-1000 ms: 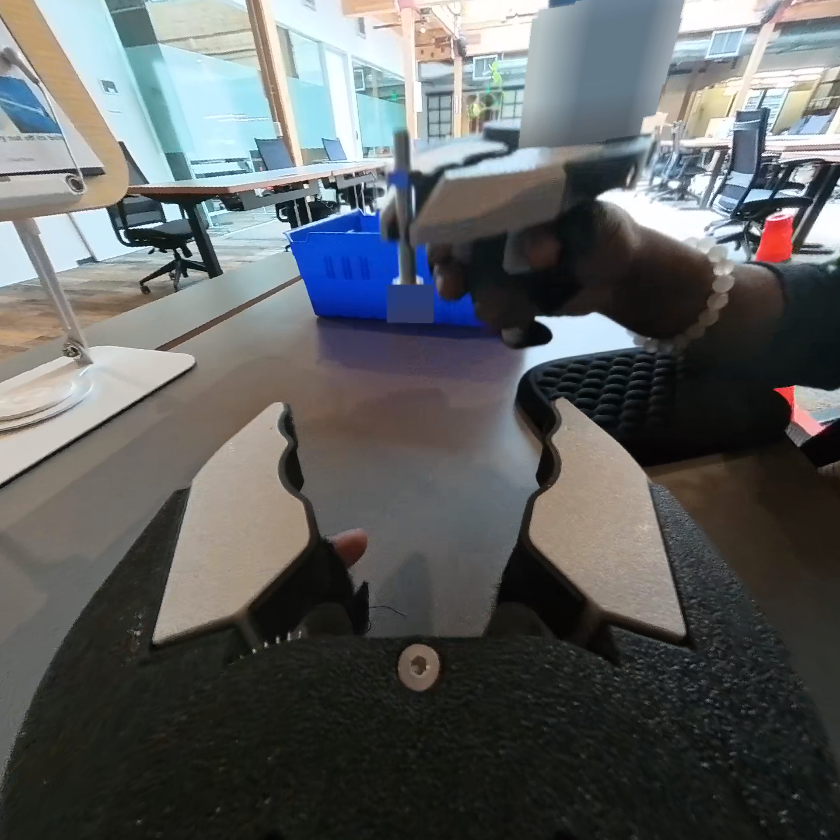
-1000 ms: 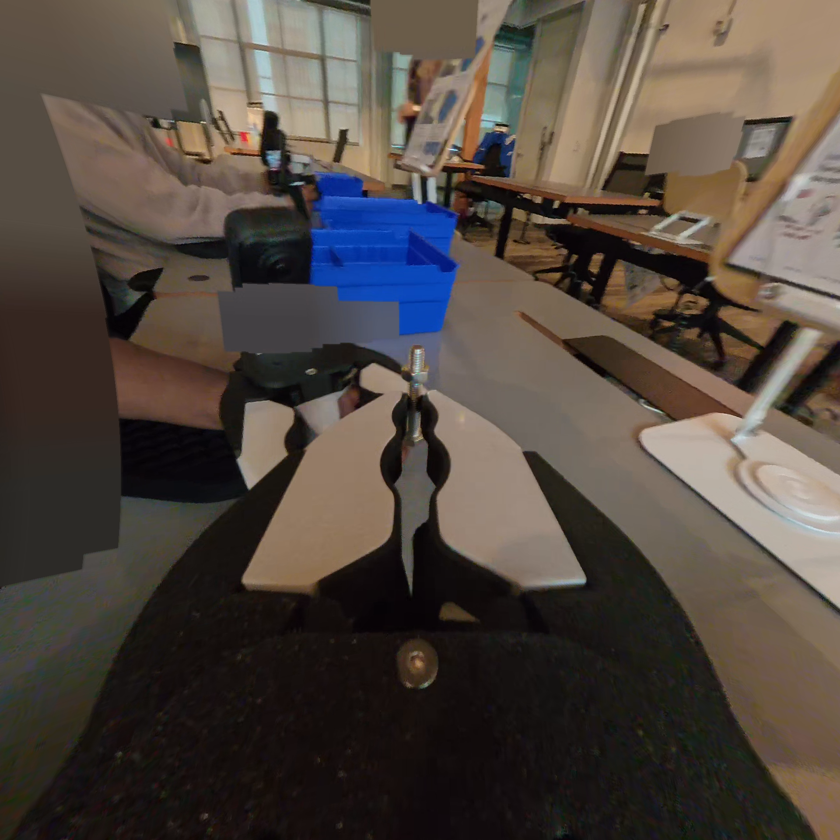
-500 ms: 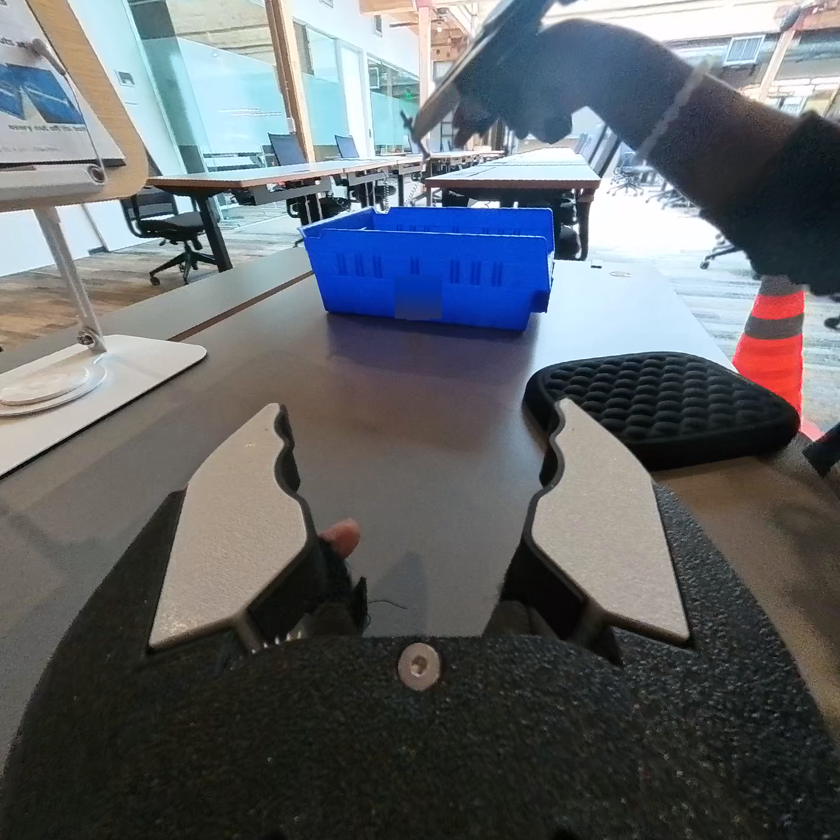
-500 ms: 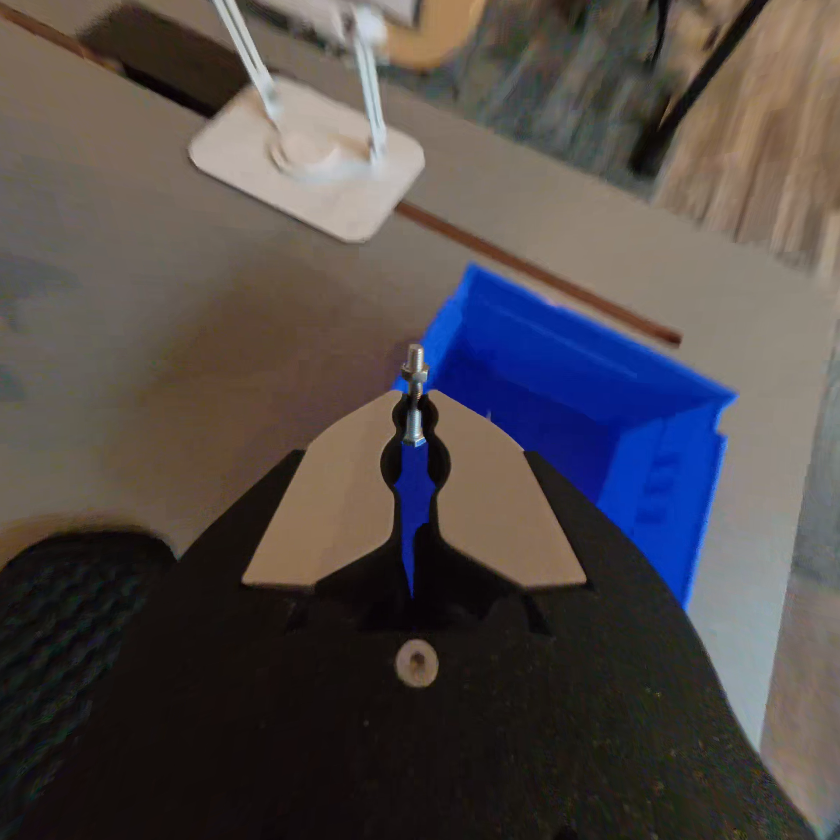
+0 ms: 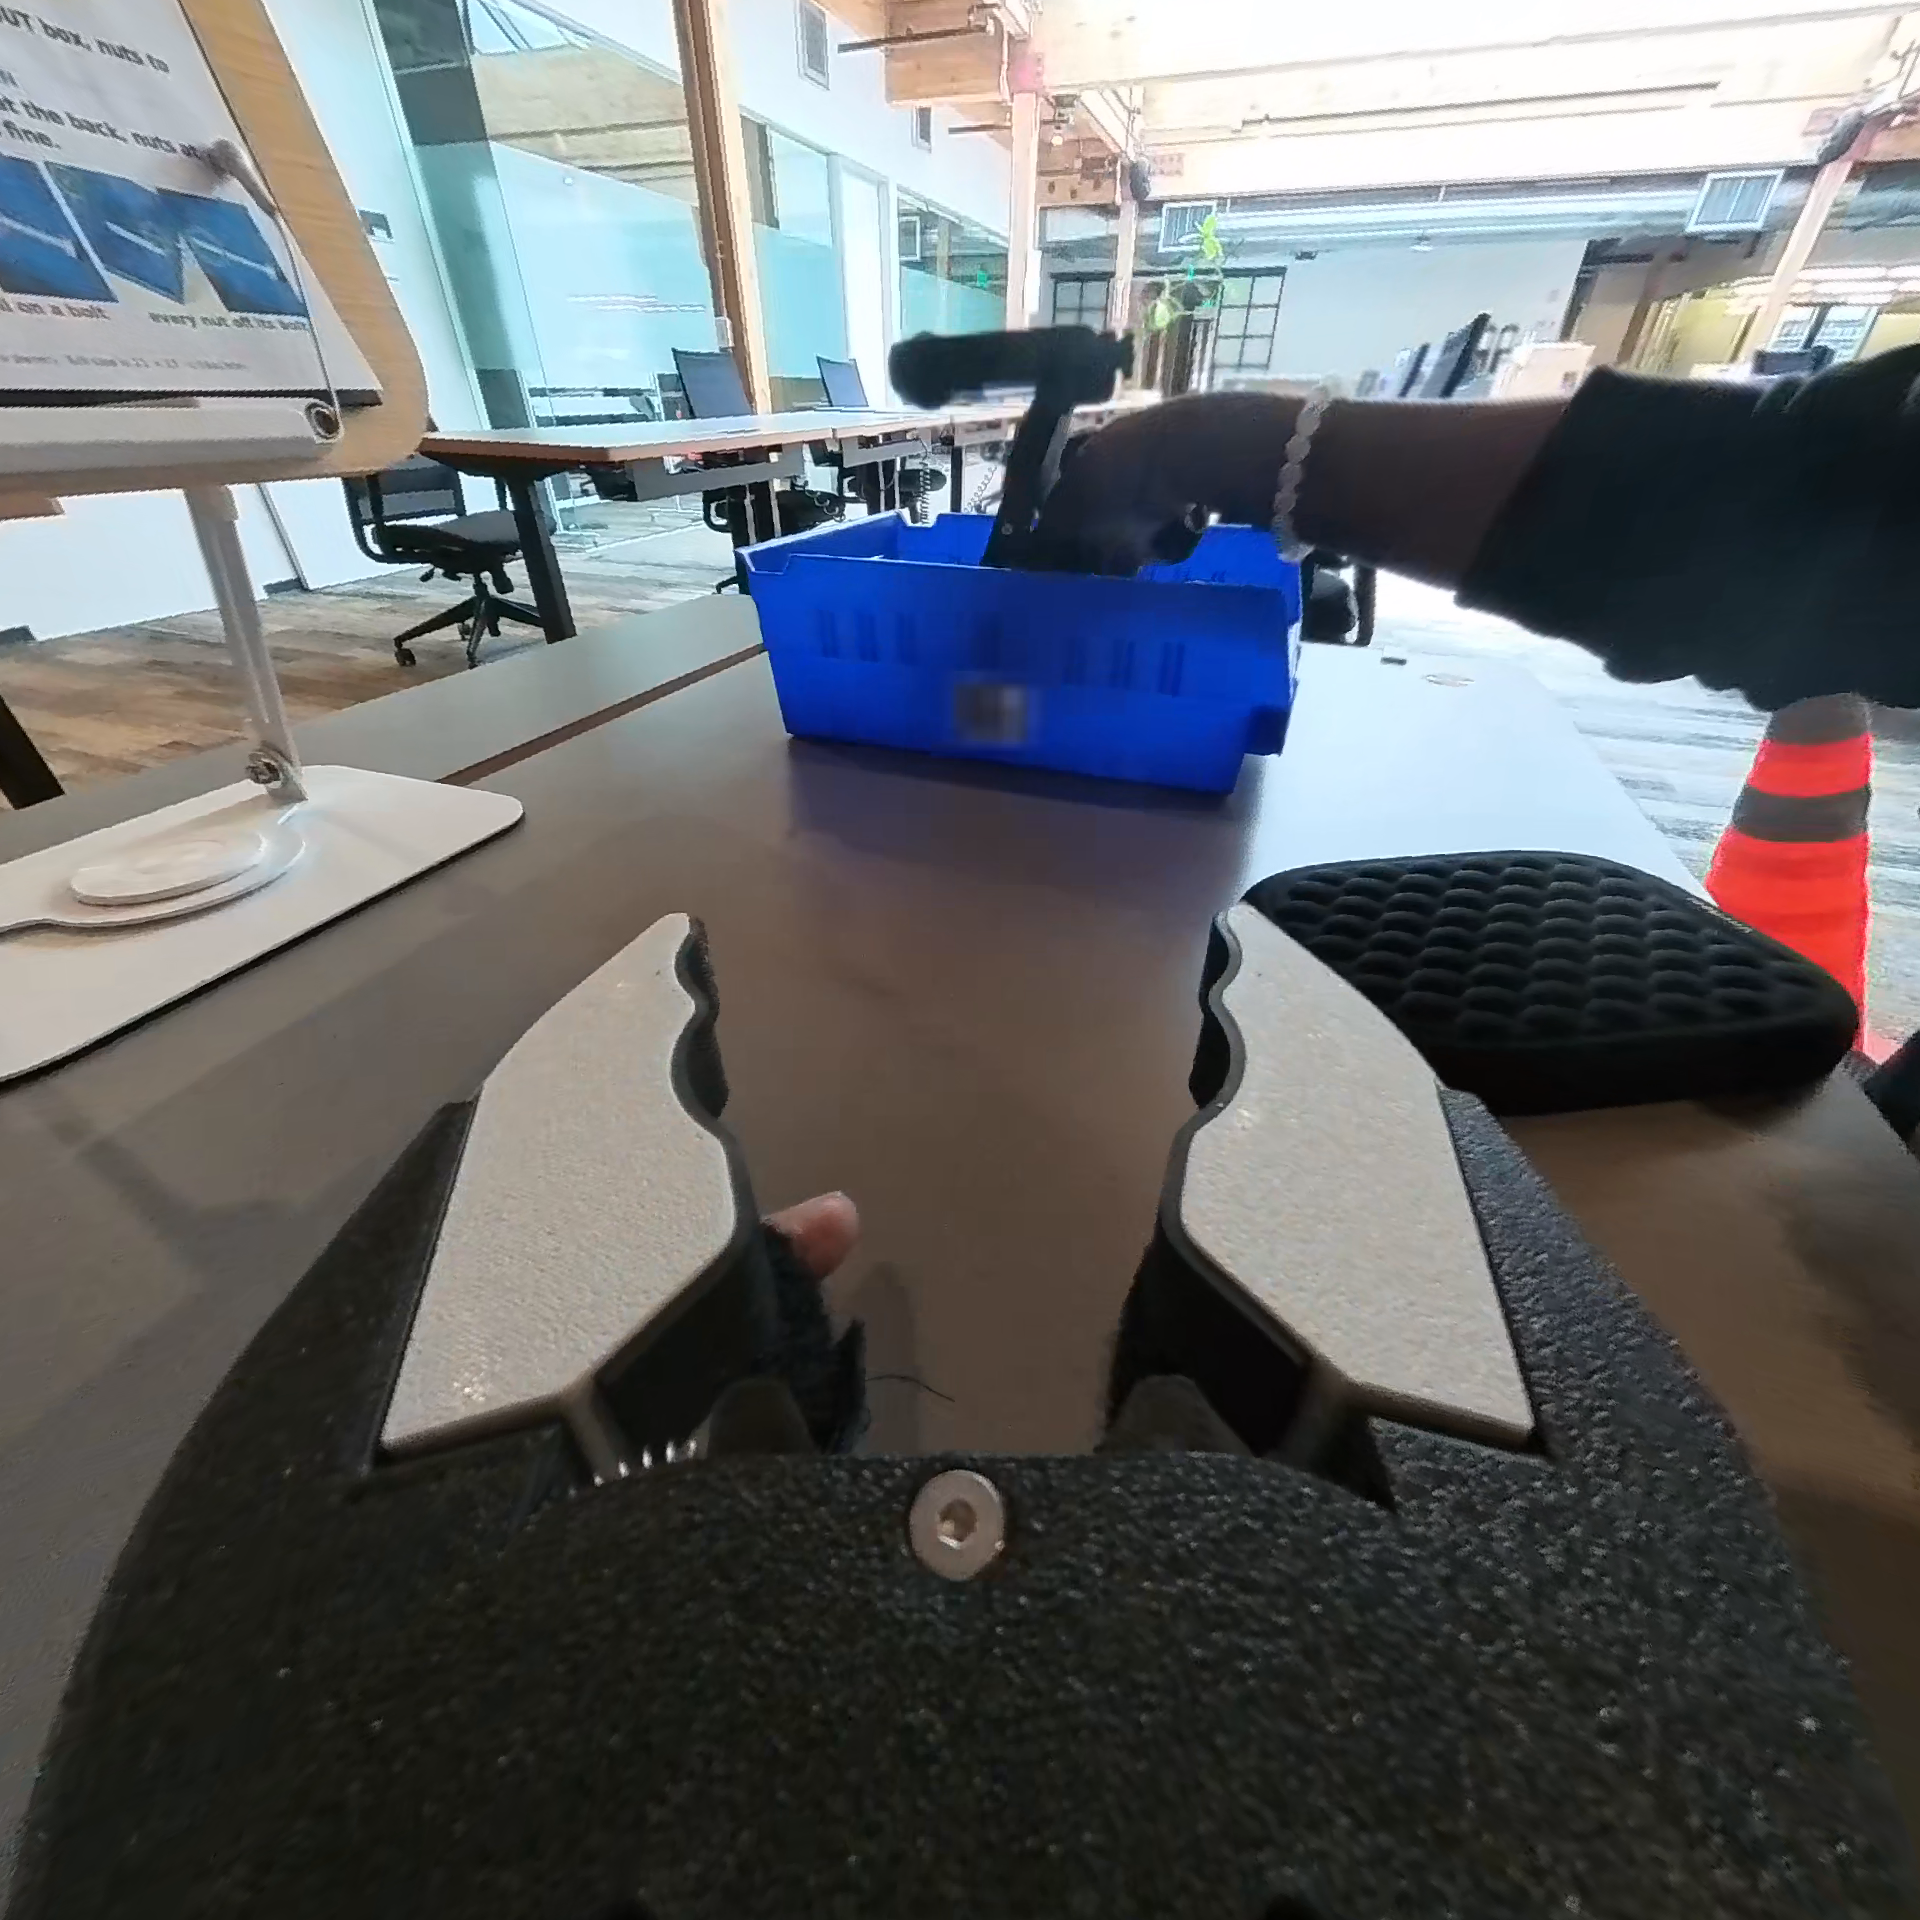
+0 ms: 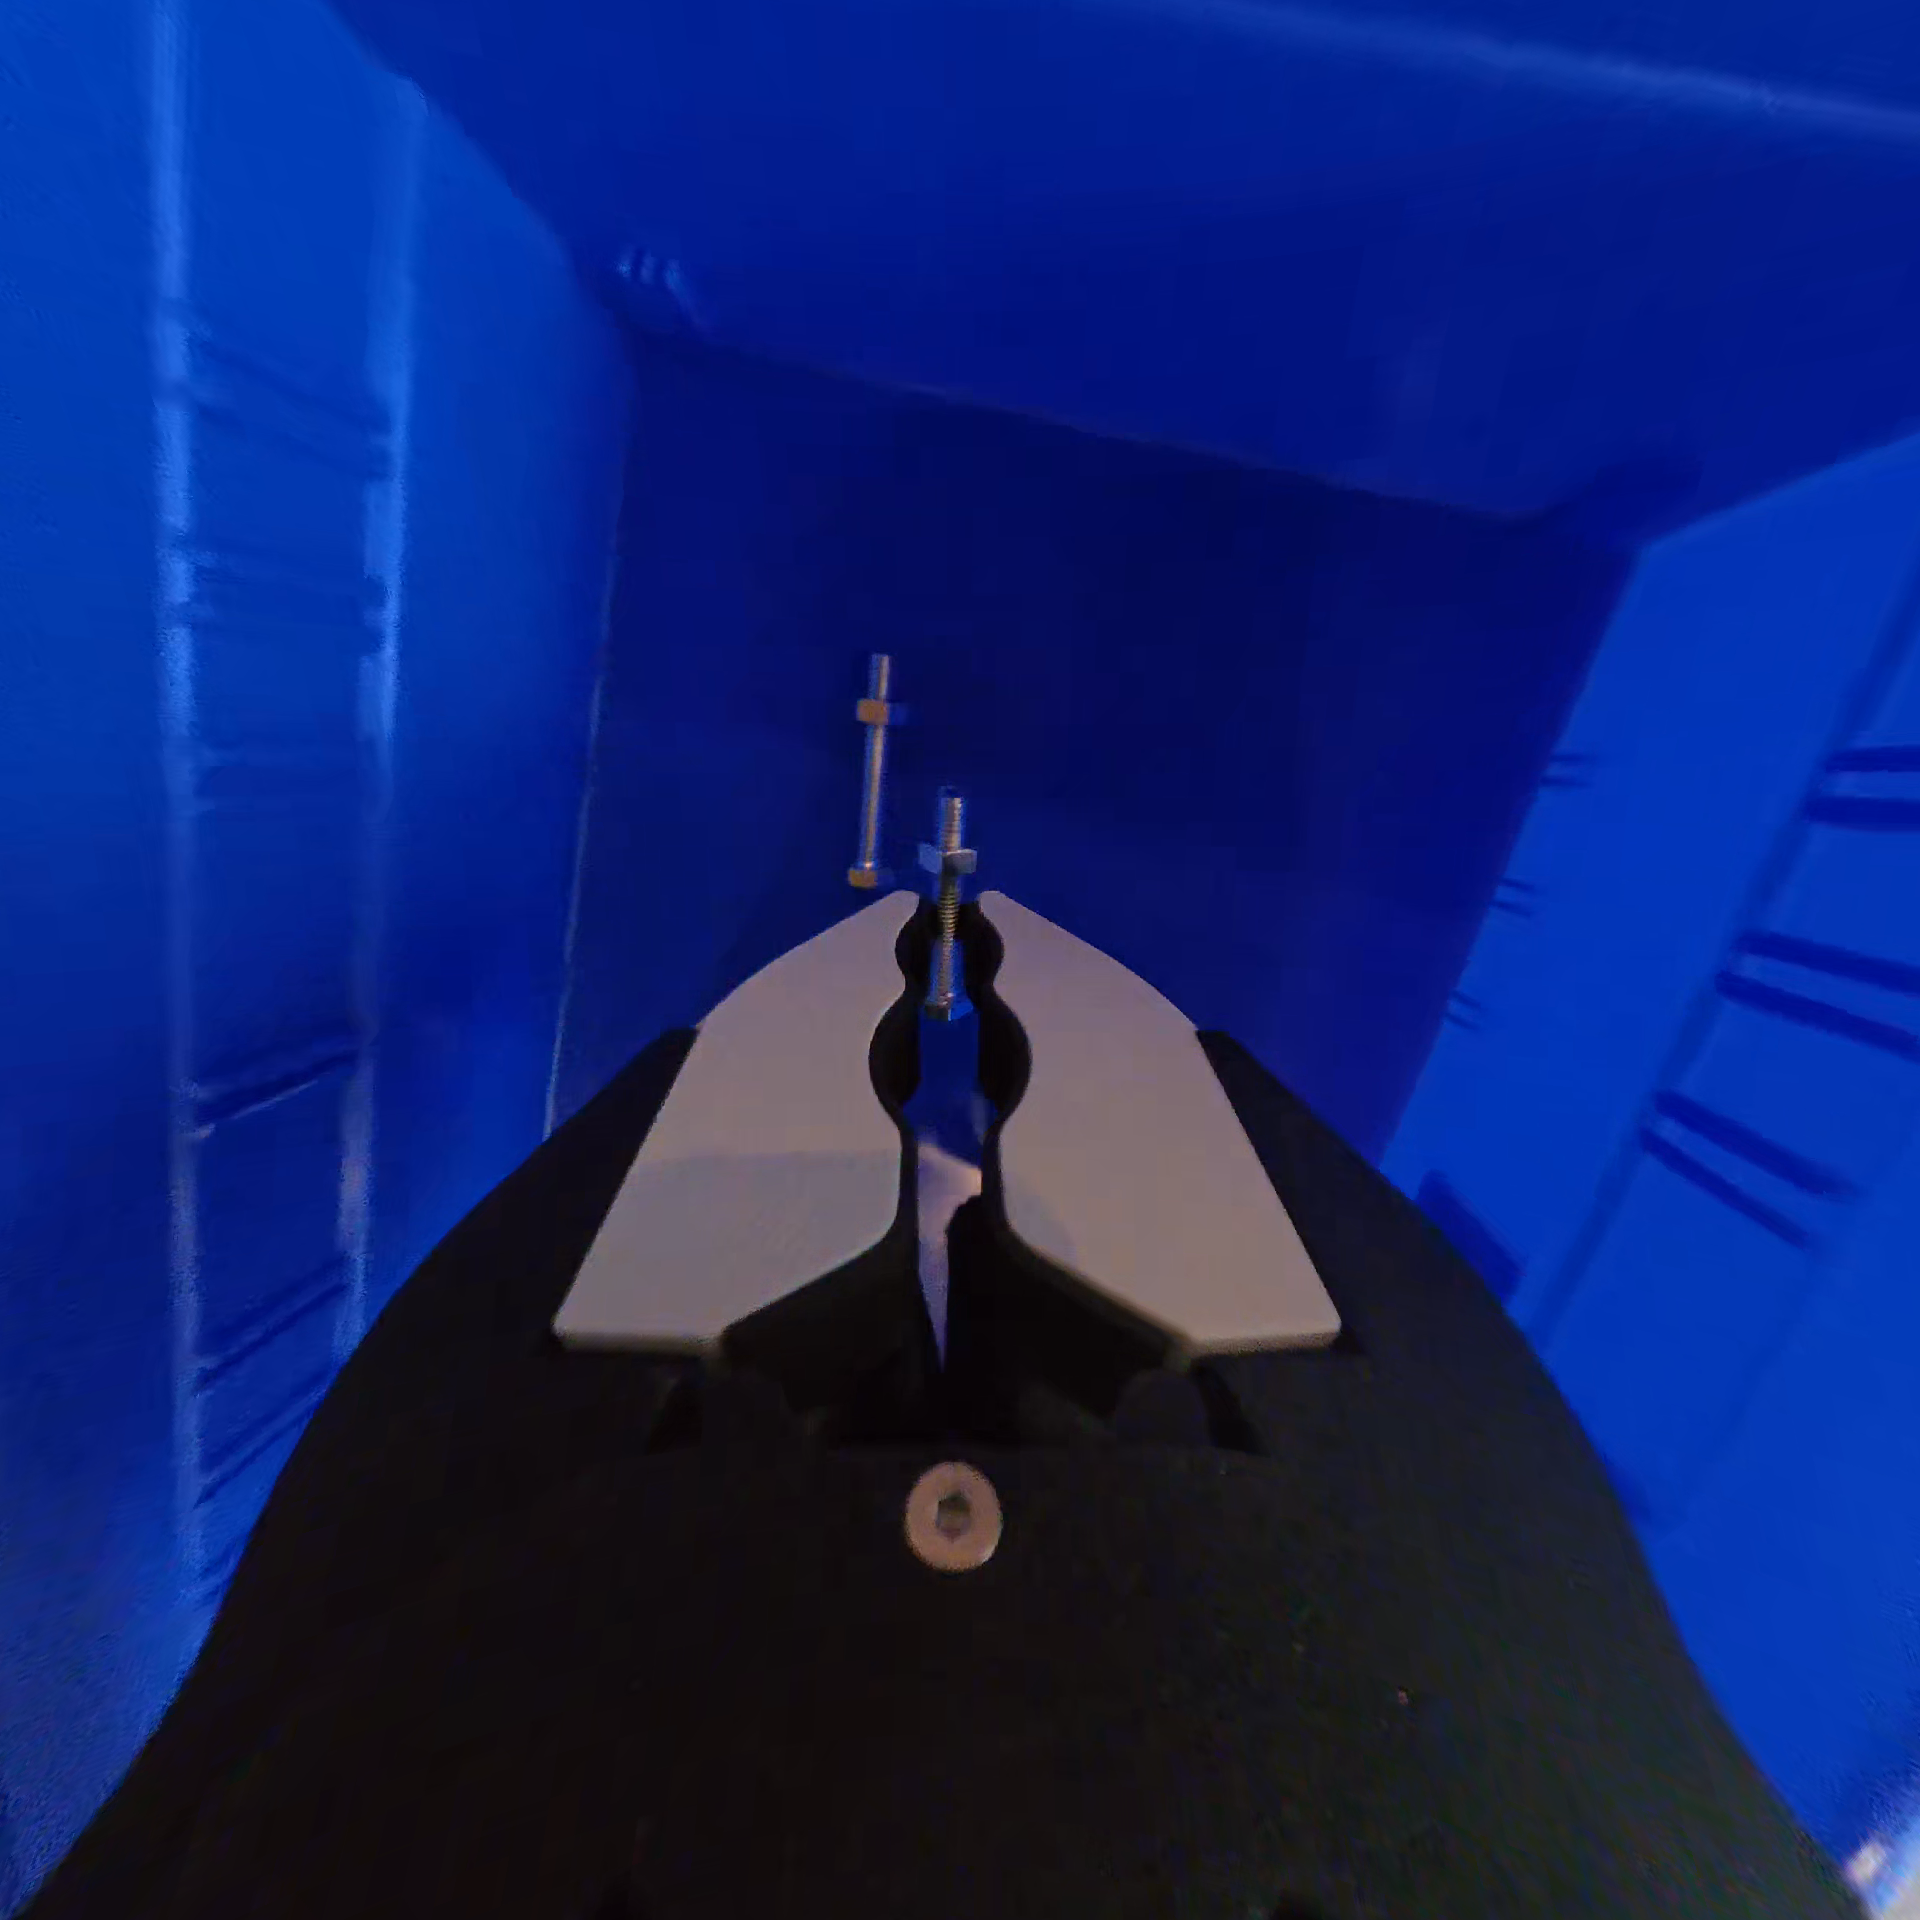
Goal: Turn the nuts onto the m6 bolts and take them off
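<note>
2 bolts (image 6: 943, 935) are counted, each carrying 1 nut (image 6: 950, 860), so 2 nuts: 1 bolt is clamped between the right jaws, the other bolt (image 6: 871, 769) lies just beyond and left of them. 1 blue bin (image 5: 1023, 665), 1 black mat (image 5: 1538, 966), 1 white stand (image 5: 239, 831) and 1 orange cone (image 5: 1797, 831) are seen ahead of the left jaws.

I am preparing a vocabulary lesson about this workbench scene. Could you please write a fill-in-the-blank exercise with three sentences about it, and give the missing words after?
1. The right gripper is shut on a bolt that carries one ____.
2. The right gripper is lowered inside the ____ bin.
3. The left gripper hangs over the table with its jaws ____ and nothing between them.

Missing words: nut; blue; open
</note>
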